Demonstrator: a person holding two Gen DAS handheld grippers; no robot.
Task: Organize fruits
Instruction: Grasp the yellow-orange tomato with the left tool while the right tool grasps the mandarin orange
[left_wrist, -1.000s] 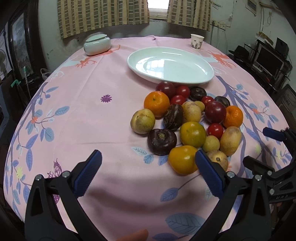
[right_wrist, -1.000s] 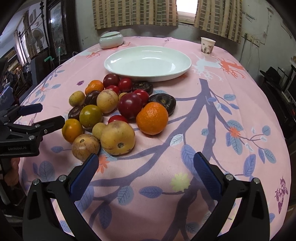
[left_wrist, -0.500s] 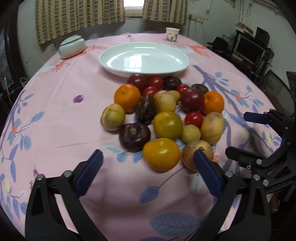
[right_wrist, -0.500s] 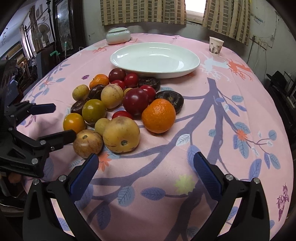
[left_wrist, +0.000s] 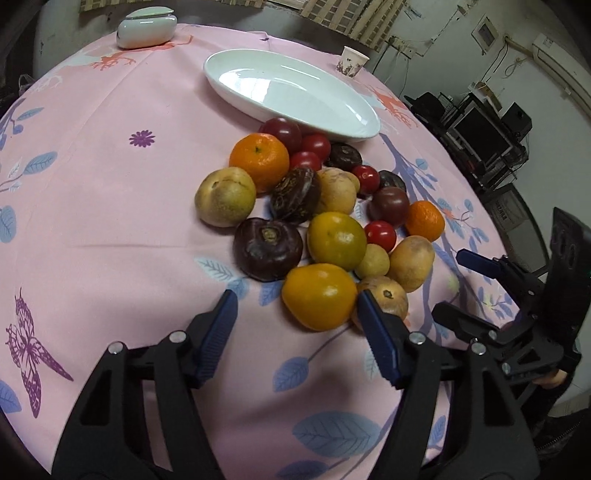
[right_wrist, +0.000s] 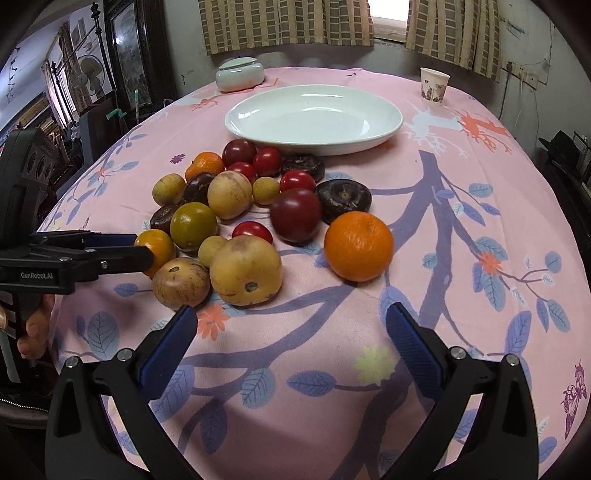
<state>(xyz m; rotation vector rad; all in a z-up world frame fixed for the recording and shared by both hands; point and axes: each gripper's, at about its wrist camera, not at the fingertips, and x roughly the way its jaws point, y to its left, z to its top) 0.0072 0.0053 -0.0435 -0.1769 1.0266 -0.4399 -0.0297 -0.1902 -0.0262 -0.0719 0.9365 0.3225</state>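
Note:
A pile of fruit lies on the pink tablecloth in front of an empty white oval plate (left_wrist: 295, 92) (right_wrist: 314, 114). Nearest my left gripper (left_wrist: 295, 325) is a yellow-orange tomato (left_wrist: 319, 295); the gripper is open, its right finger close beside that tomato and a tan fruit (left_wrist: 384, 299). My right gripper (right_wrist: 291, 347) is open and empty, just short of a big tan fruit (right_wrist: 245, 271) and an orange (right_wrist: 358, 245). Each gripper shows in the other's view: the right one (left_wrist: 480, 291), the left one (right_wrist: 110, 251).
A white lidded dish (left_wrist: 146, 29) (right_wrist: 240, 74) and a paper cup (left_wrist: 351, 61) (right_wrist: 434, 85) stand at the table's far side. Dark purple fruits (left_wrist: 267, 247), red tomatoes (right_wrist: 295, 214) and a second orange (left_wrist: 258, 158) fill the pile. Shelves with electronics (left_wrist: 480, 136) stand beyond the right edge.
My left gripper has moved forward and tilted toward the pile; its right finger now sits by the yellow-orange tomato. My right gripper has edged closer to the fruit. Both stay open.

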